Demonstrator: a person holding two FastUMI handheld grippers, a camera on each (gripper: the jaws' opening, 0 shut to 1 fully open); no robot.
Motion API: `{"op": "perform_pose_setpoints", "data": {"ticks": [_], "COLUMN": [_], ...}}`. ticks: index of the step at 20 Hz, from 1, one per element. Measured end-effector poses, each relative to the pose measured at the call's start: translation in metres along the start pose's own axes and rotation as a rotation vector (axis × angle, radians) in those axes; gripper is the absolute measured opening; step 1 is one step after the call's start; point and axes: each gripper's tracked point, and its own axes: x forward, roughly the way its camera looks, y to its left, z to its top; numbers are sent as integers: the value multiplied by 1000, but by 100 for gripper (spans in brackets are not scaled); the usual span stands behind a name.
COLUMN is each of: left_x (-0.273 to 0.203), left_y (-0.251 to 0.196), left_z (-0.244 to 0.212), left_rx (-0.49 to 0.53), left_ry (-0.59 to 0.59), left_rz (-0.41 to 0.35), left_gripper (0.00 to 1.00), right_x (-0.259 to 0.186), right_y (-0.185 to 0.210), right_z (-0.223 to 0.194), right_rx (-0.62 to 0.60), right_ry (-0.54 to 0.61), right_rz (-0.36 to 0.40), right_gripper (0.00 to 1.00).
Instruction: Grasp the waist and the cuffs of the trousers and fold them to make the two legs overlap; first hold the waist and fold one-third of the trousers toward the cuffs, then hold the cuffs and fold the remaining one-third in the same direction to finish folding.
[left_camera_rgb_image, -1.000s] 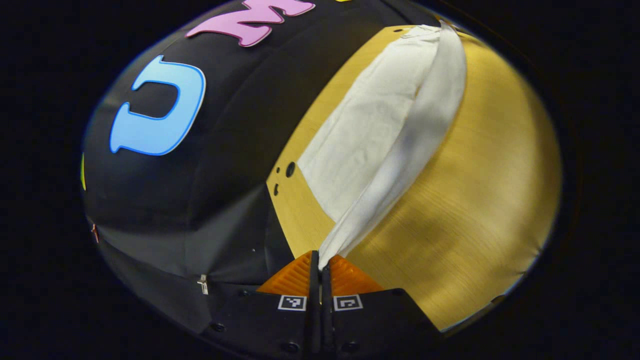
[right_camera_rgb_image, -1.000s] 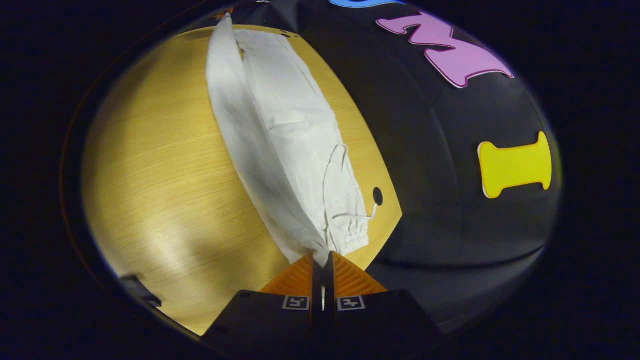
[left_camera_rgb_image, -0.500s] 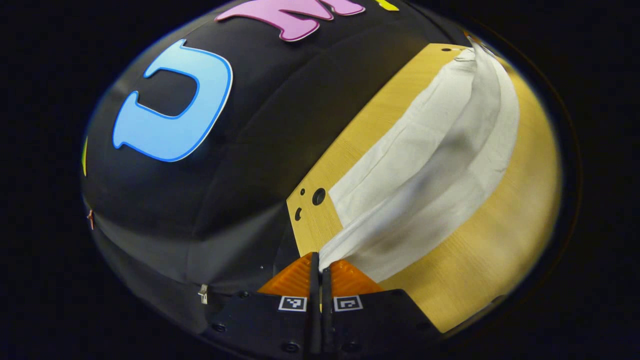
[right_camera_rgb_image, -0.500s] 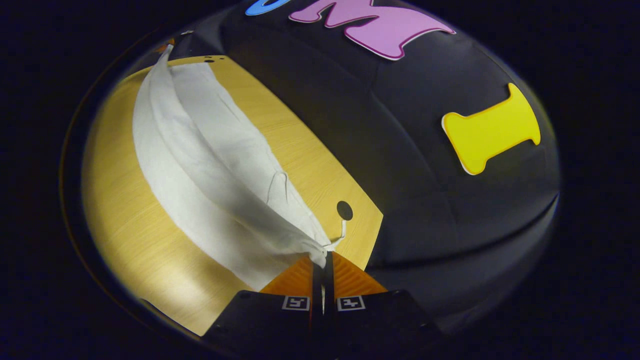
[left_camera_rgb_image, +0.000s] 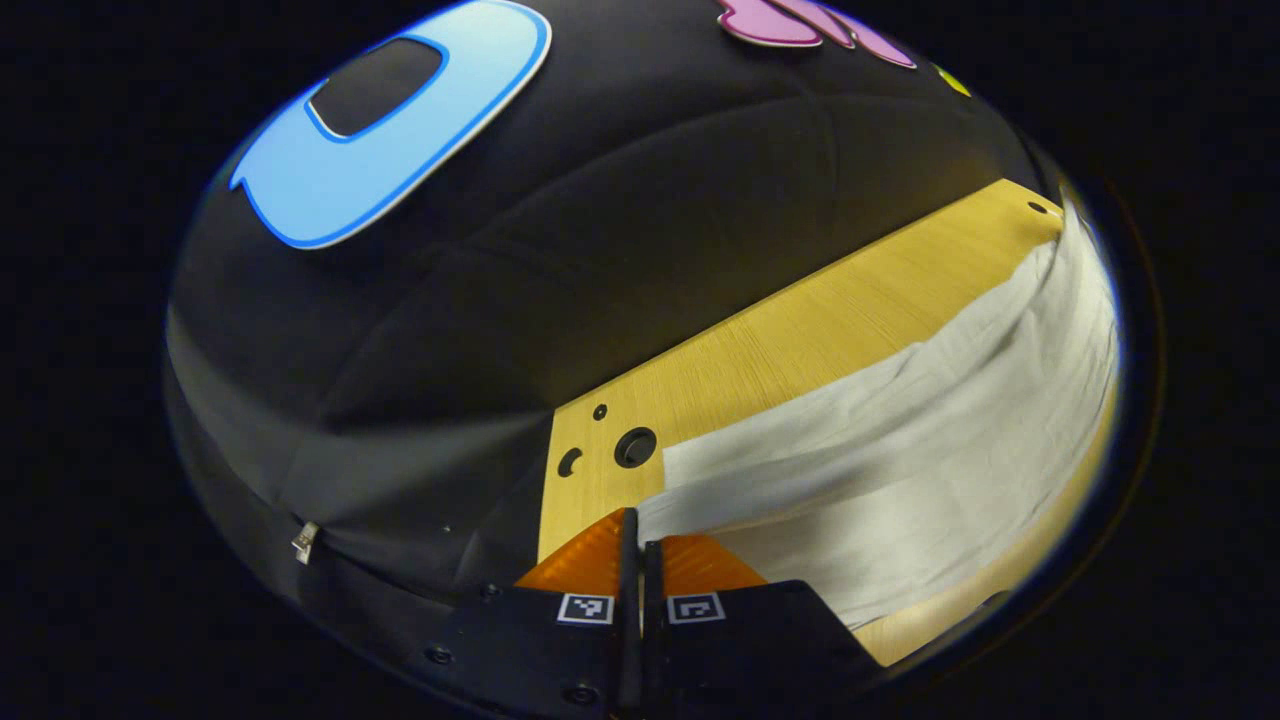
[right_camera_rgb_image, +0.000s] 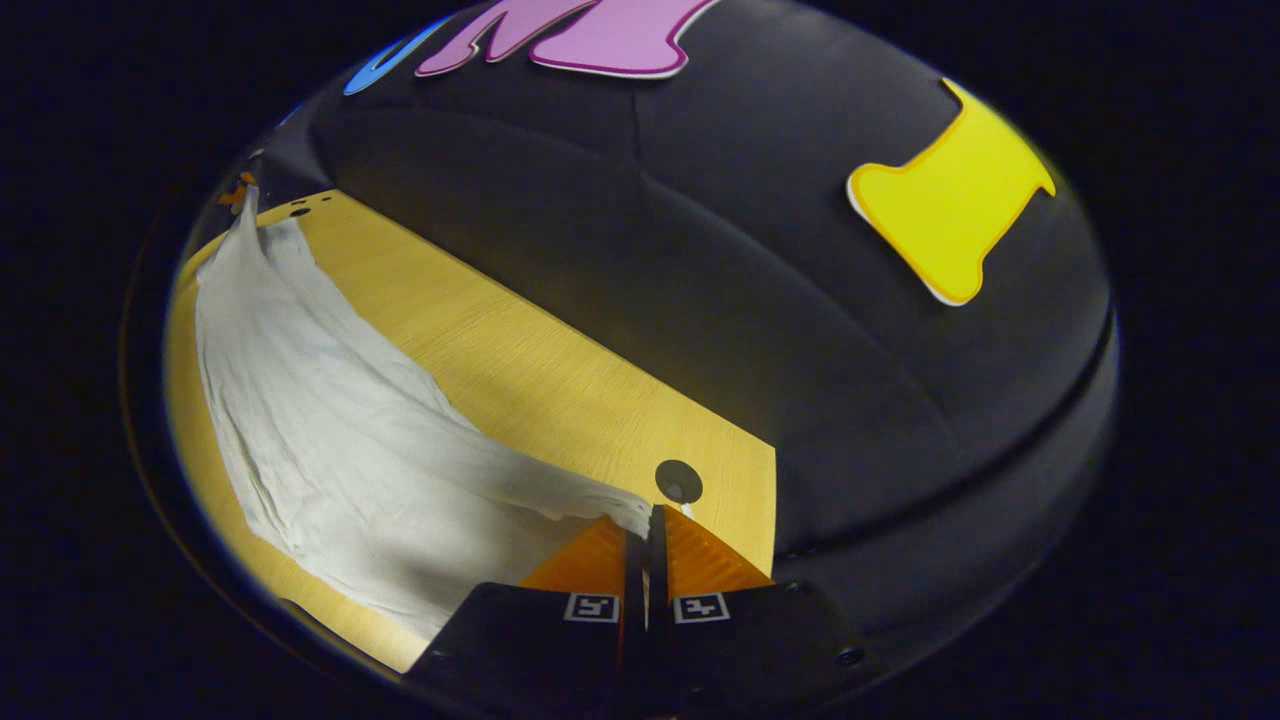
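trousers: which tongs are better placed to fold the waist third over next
Right, likely: the right tongs are shut on the trousers beside a drawstring tip, so at the waist; the left tongs pinch the other end.

Left tool (left_camera_rgb_image: 634, 525): matte black angular body, ridged wedge-shaped pads, small square black-and-white coded markers on each finger base, round screw heads along the lower edge. Right tool (right_camera_rgb_image: 645, 525) had matching build, markers and screws.
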Motion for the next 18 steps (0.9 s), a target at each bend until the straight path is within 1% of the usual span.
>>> {"op": "perform_pose_setpoints", "data": {"ticks": [2, 3, 4, 5, 6, 7, 8, 9, 10, 11, 12, 13, 14, 15, 18], "left_x": [16, 20, 24, 24, 25, 21, 17, 11, 4, -4, -11, -22, -31, -42, -77], "left_y": [-8, -11, -19, -25, -28, -30, -33, -37, -40, -45, -48, -50, -48, -49, -46], "left_z": [-3, -10, -15, -17, -14, -9, -4, 3, 7, 11, 13, 18, 22, 28, 39], "left_rx": [-14, -20, -27, -37, -57, -83, -110, -132, -147, -160, -180, -205, -233, -265, -355], "left_ry": [31, 53, 72, 80, 71, 49, 24, 8, -1, -3, -10, -24, -41, -58, -114], "left_rz": [13, 7, 4, 6, 7, 10, 6, -3, -15, -34, -51, -60, -62, -65, -59], "left_gripper": [5, 5, 14, 12, 19, 23, 37, 52, 69, 72, 84, 90, 95, 96, 96], "right_x": [16, 24, 22, 26, 26, 25, 23, 17, 13, 8, 3, -2, -6, -12, -28], "right_y": [4, 6, 10, 9, 8, 7, 0, -6, -10, -17, -24, -31, -38, -42, -47], "right_z": [-12, -21, -24, -28, -30, -31, -32, -27, -31, -31, -33, -34, -38, -42, -57], "right_rx": [39, 65, 91, 109, 133, 156, 178, 219, 278, 334, 384, 427, 462, 490, 565], "right_ry": [41, 63, 80, 91, 100, 101, 104, 100, 92, 86, 81, 75, 70, 66, 61], "right_rz": [-8, -5, 5, -3, 6, 11, -5, -10, -20, -38, -56, -76, -92, -103, -126], "right_gripper": [5, 9, 14, 27, 37, 62, 74, 96, 98, 98, 98, 98, 98, 98, 98]}}
